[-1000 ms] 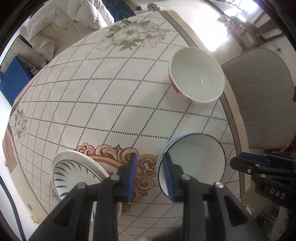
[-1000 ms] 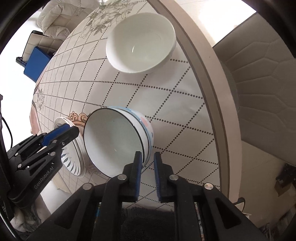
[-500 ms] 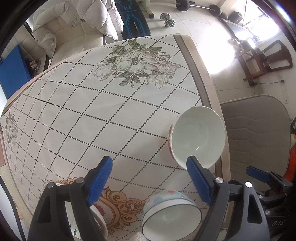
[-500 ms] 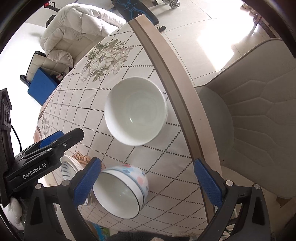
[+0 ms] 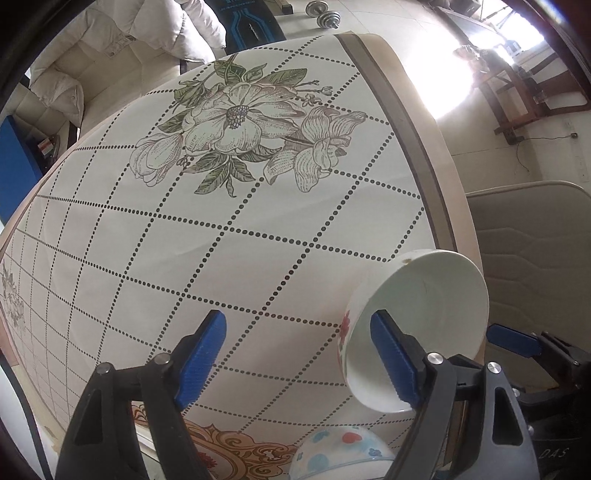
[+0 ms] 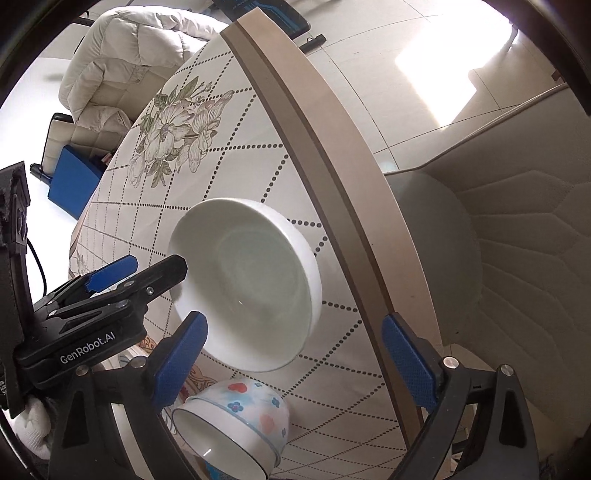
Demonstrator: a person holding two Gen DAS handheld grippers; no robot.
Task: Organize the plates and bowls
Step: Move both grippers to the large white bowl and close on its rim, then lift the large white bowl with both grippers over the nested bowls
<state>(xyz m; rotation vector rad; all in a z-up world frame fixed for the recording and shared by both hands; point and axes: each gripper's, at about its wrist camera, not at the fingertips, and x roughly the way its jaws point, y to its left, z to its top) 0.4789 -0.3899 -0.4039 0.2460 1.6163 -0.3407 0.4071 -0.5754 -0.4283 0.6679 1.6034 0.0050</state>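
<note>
A white bowl (image 5: 424, 306) with red flowers outside stands near the table's right edge, also seen as the white bowl (image 6: 247, 288). My left gripper (image 5: 295, 356) straddles its left wall: one fingertip (image 5: 391, 358) is over the inside, the other over the cloth. Its jaws are closing, pads apart from the wall. My right gripper (image 6: 293, 362) hangs over the bowl's near side, jaws wide and closing, touching nothing. A smaller spotted bowl (image 6: 236, 421) sits free just behind both grippers, its top showing as the spotted bowl (image 5: 340, 458).
The round table (image 6: 332, 155) carries a diamond-pattern cloth with a flower print (image 5: 236, 122). A padded beige chair (image 6: 517, 258) stands close to the right edge. White cushions (image 5: 122, 40), a blue box (image 6: 70, 177) and a dumbbell (image 5: 325, 16) lie beyond.
One second ago both grippers were shut on the spotted bowl's rim. They let it go, opened wide and moved forward and down to the white bowl; the jaws have since narrowed a little.
</note>
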